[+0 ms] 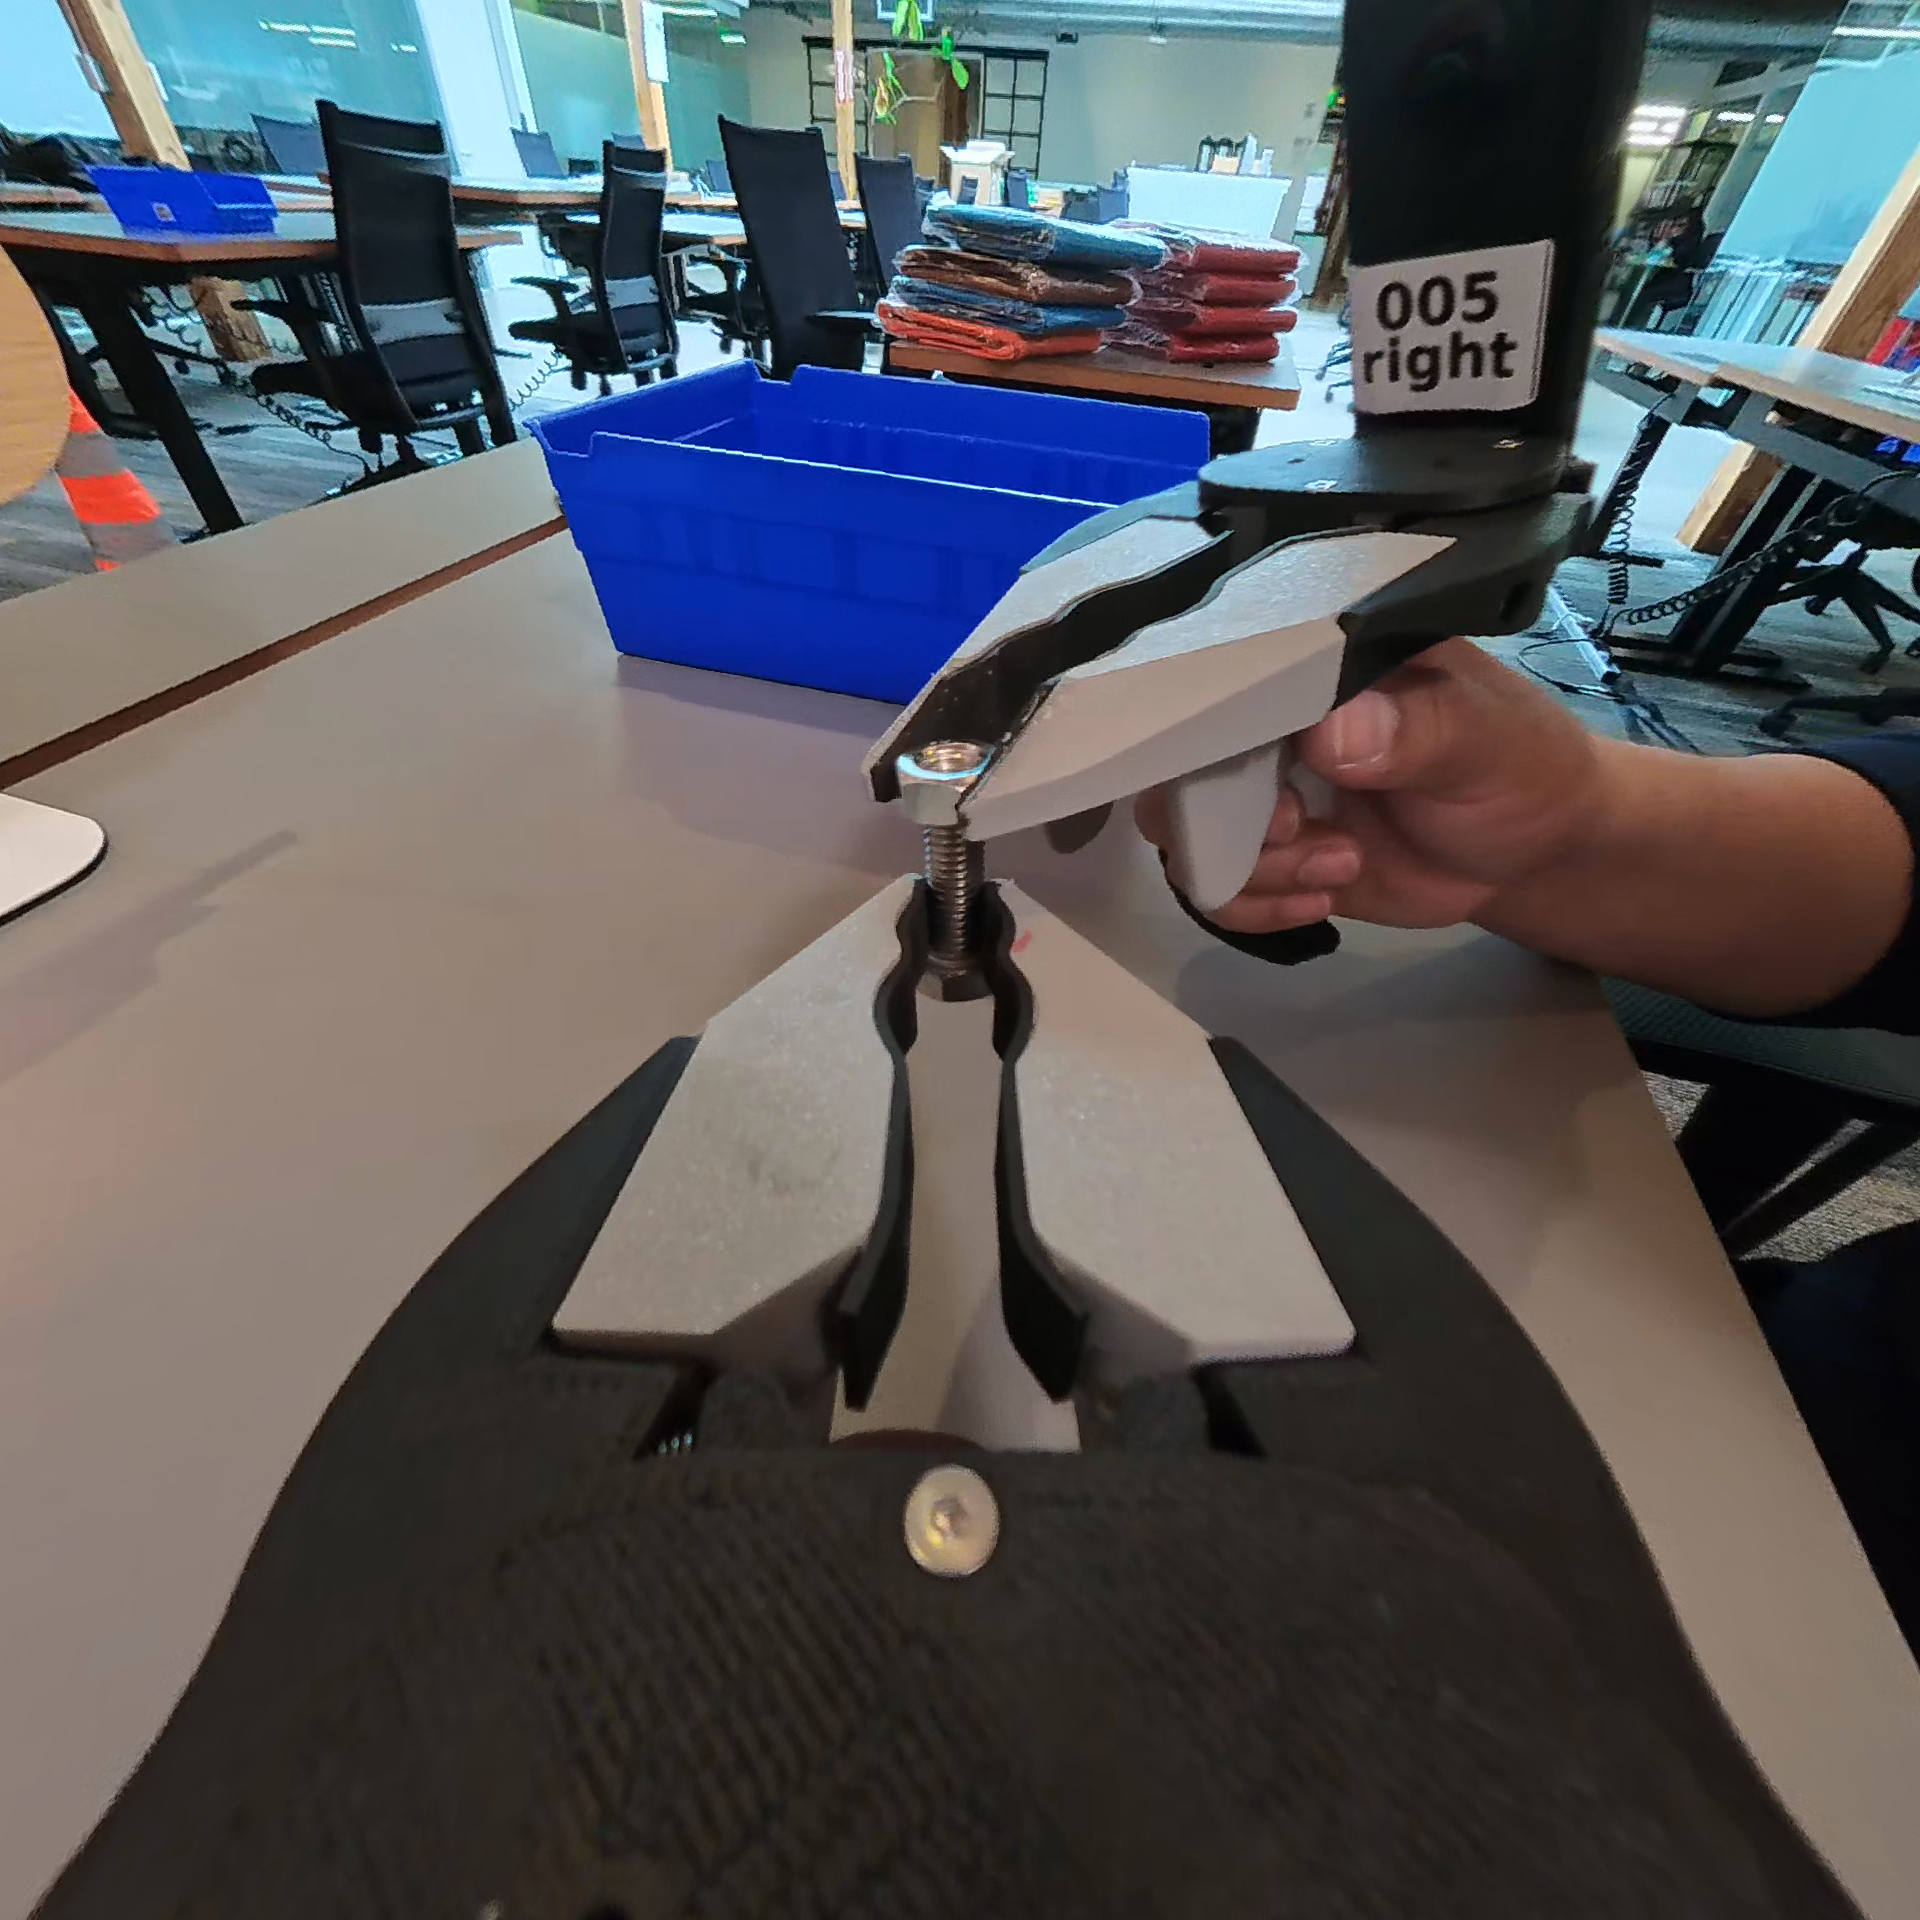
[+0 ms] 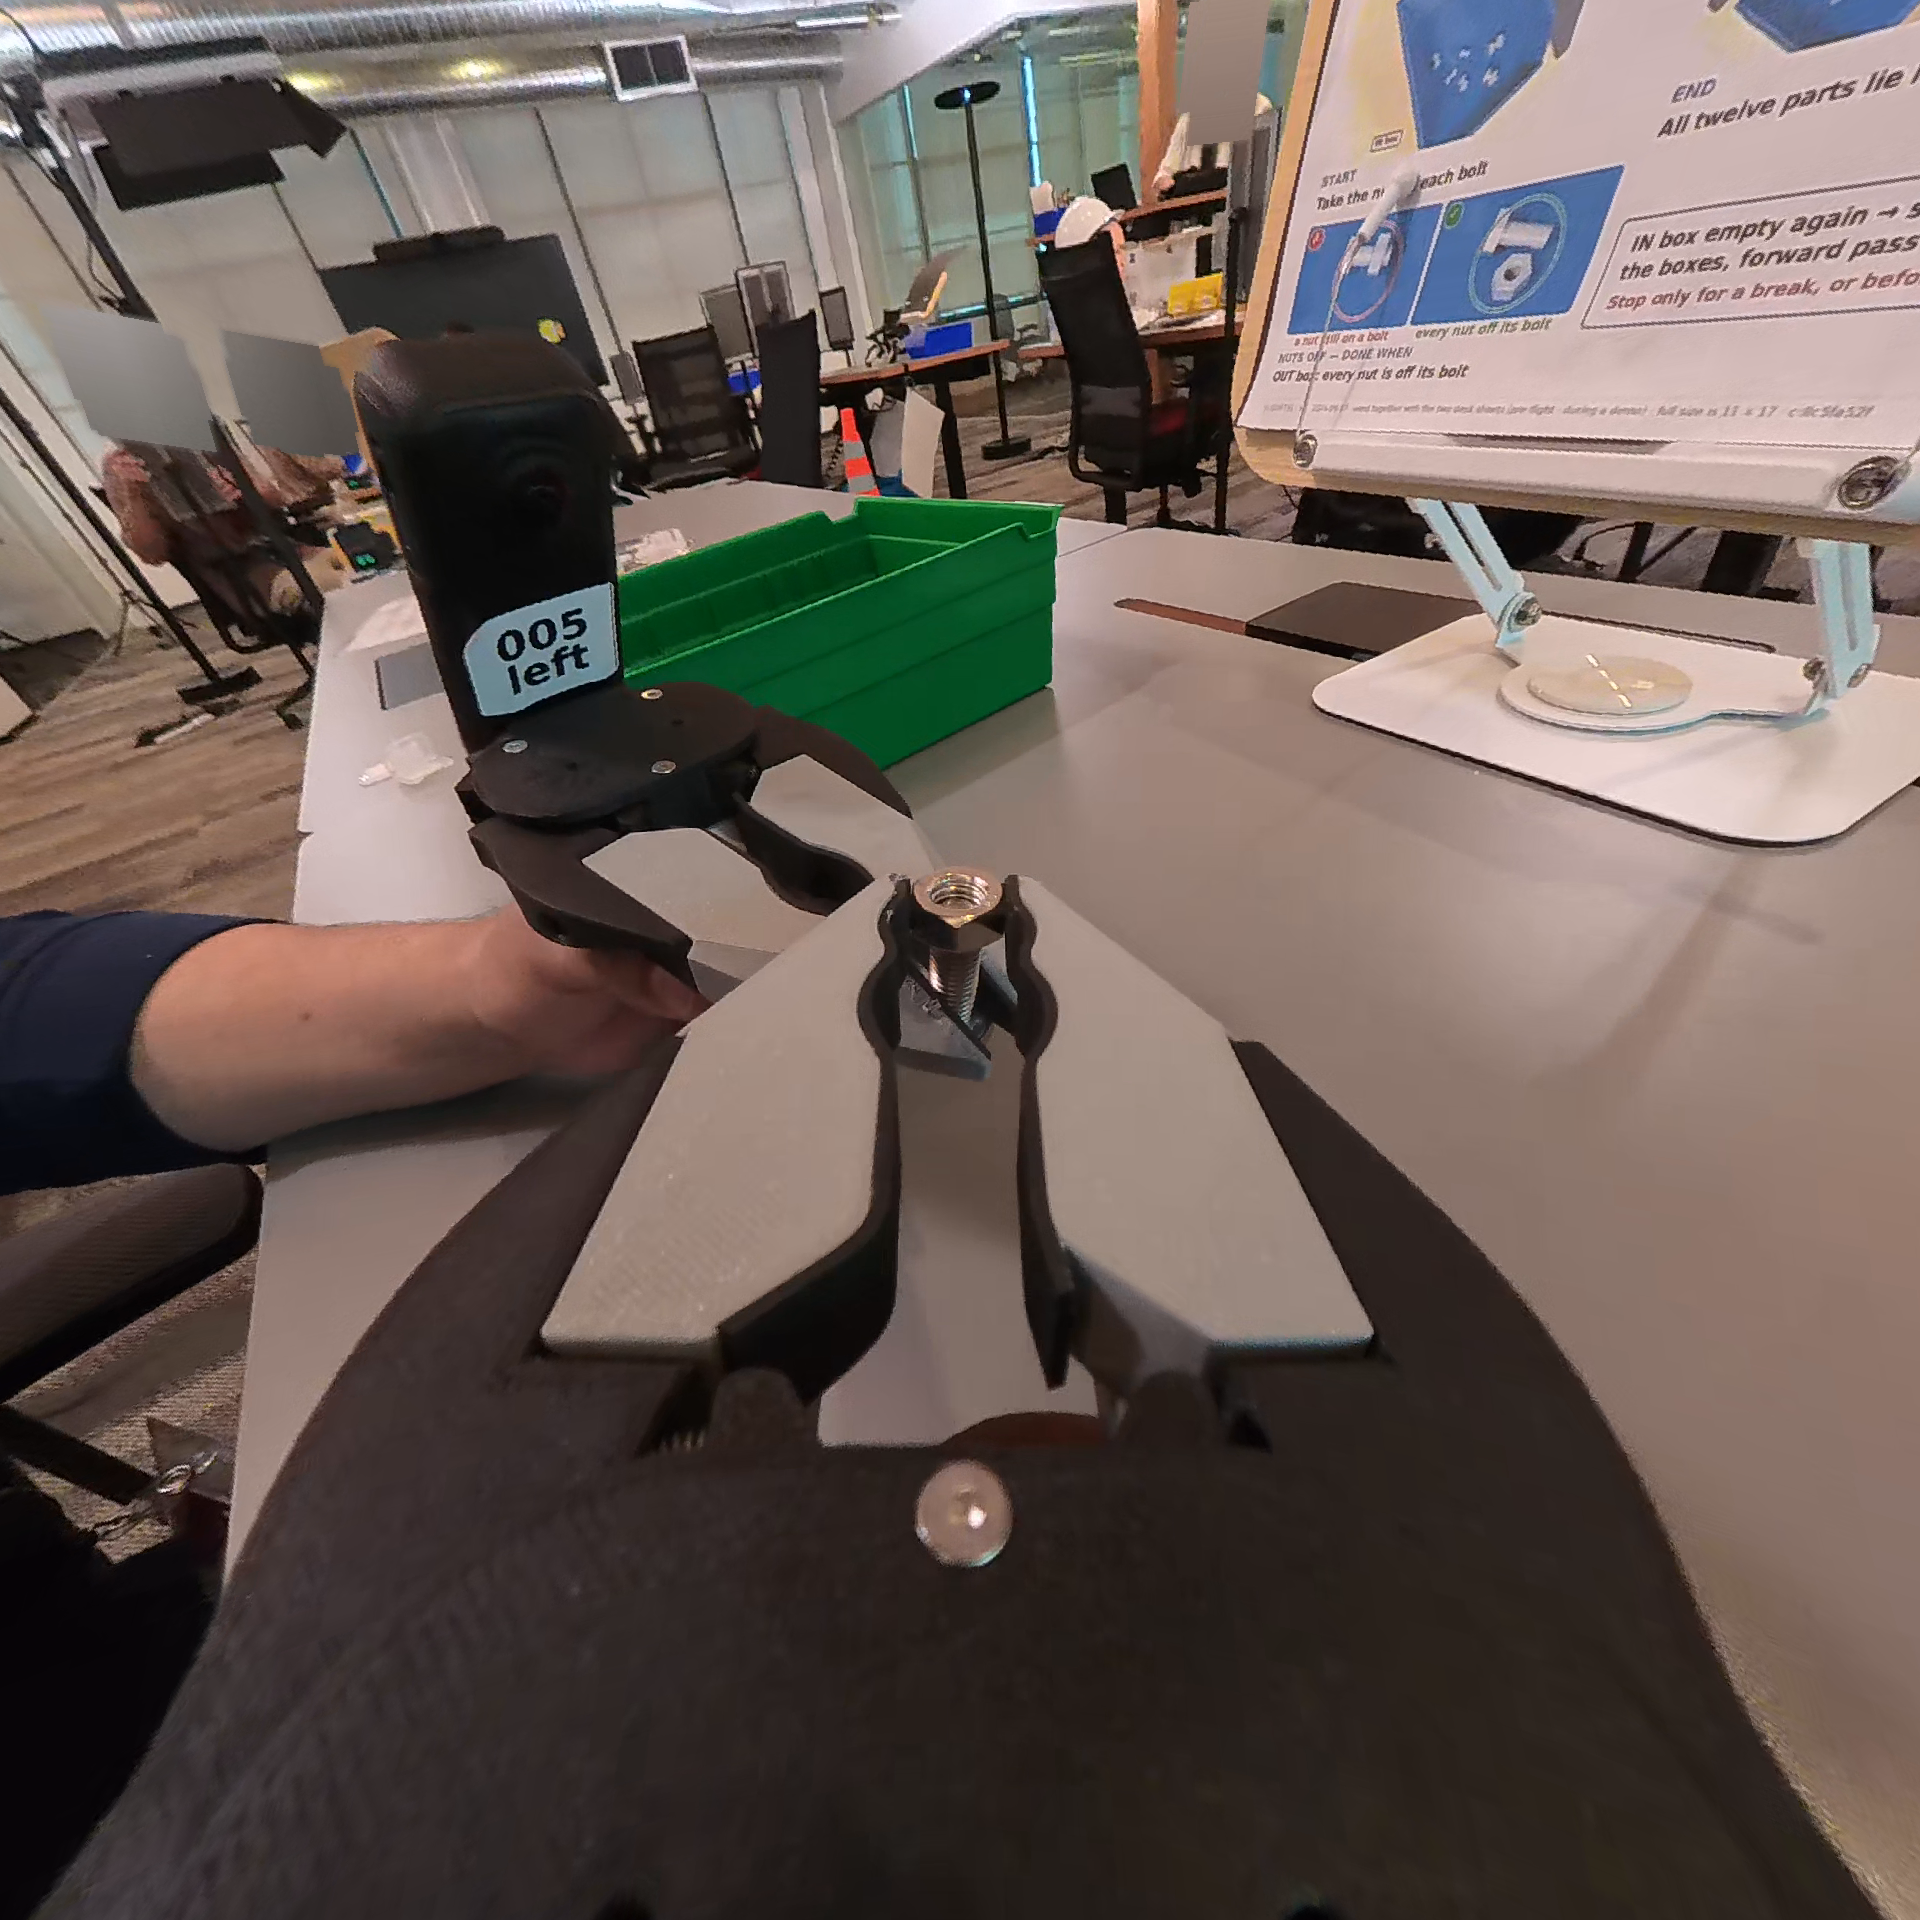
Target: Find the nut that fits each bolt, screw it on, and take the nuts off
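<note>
1. Left wrist view: the bolt stands upright above the grey surface, long axis vertical, head down and threaded end up.
2. Left claw is narrowed onto the bolt's lower shank, pinching it just above the head.
3. Right claw reaches in level from the right, pressed onto the hex nut at the bolt's top end.
4. A blue bin sits behind them.

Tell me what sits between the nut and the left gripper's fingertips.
Only bare bolt thread. In the left wrist view, the right gripper clamps the nut at the bolt's top, and the left gripper clamps the bolt lower down near its head.
</note>
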### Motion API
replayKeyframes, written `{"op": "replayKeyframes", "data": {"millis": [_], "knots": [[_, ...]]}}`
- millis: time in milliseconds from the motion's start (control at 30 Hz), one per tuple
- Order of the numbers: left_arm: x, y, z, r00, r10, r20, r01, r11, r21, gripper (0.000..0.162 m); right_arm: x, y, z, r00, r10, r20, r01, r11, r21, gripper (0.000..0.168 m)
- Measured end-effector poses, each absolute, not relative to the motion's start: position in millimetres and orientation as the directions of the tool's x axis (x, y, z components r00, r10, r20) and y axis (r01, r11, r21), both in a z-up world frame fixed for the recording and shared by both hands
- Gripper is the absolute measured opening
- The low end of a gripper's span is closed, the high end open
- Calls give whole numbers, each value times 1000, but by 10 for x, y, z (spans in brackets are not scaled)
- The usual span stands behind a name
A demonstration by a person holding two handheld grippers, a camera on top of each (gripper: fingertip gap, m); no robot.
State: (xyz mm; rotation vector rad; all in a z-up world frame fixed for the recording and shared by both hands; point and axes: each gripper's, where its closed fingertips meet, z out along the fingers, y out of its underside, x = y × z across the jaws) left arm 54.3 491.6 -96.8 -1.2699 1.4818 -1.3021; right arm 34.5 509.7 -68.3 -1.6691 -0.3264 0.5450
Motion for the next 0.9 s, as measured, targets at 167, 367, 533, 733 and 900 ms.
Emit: {"op": "replayKeyframes", "data": {"millis": [167, 367, 533, 733, 900], "knots": [[544, 4895, -967, -211, -976, 60, -185, -20, -983, 7, 332, 5079, -680, 837, 520, -170, -98, -164, -982, 19], [530, 4881, -935, -232, -969, 82, -172, -42, -984, 7, 399, 5014, -564, 824, 547, -146, -91, -126, -988, 32], [489, 4781, -864, -311, -944, 112, -145, -69, -987, 7, 374, 4867, -494, 708, 690, -152, -73, -143, -987, 36], [450, 4605, -835, -405, -908, 105, -132, -56, -990, 7, 177, 4780, -450, 563, 796, -224, -120, -190, -974, 52], [456, 4588, -843, -404, -910, 90, -130, -41, -991, 7, 7, 4765, -543, 537, 817, -209, -76, -200, -977, 49]]}}
